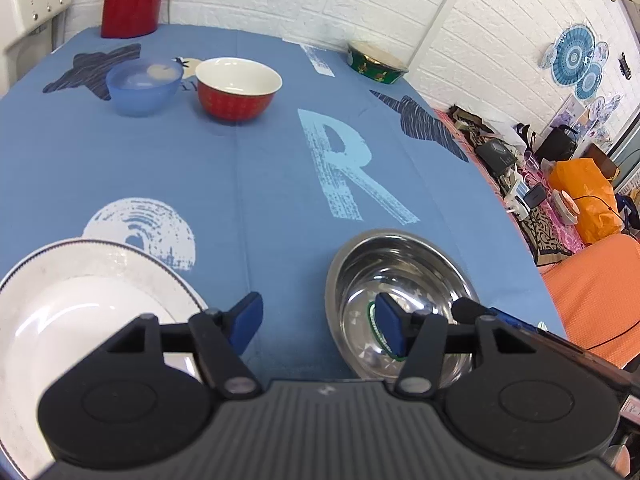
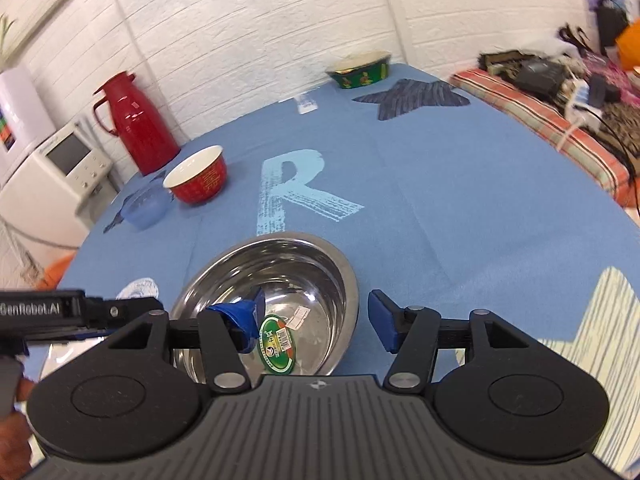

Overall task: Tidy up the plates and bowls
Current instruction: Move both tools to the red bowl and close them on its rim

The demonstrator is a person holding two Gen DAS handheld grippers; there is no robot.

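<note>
Steel bowl (image 2: 276, 280) upright, mouth up; both tools (image 1: 318, 322) (image 2: 314, 320) spread, empty

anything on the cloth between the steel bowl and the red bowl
Only bare blue tablecloth with its printed R, between steel bowl and red bowl, in both wrist views.

The steel bowl (image 2: 276, 280) is polished metal, mirror-bright inside, with a glossy paper sticker (image 2: 276, 344) on its bottom. Beside it, the white plate (image 1: 80, 312) looks like glazed china, smooth and shiny. The cloth (image 1: 260, 168) over the worktop is matt blue fabric with rough, worn-looking prints. Beyond the steel bowl, the red bowl (image 1: 238, 90) is glossy glazed ceramic, the blue bowl (image 1: 142, 86) is frosted, translucent plastic, and the red flask (image 2: 136, 120) has a shiny lacquered shell. The left gripper (image 1: 318, 326) is matt black plastic with blue pads.
</note>
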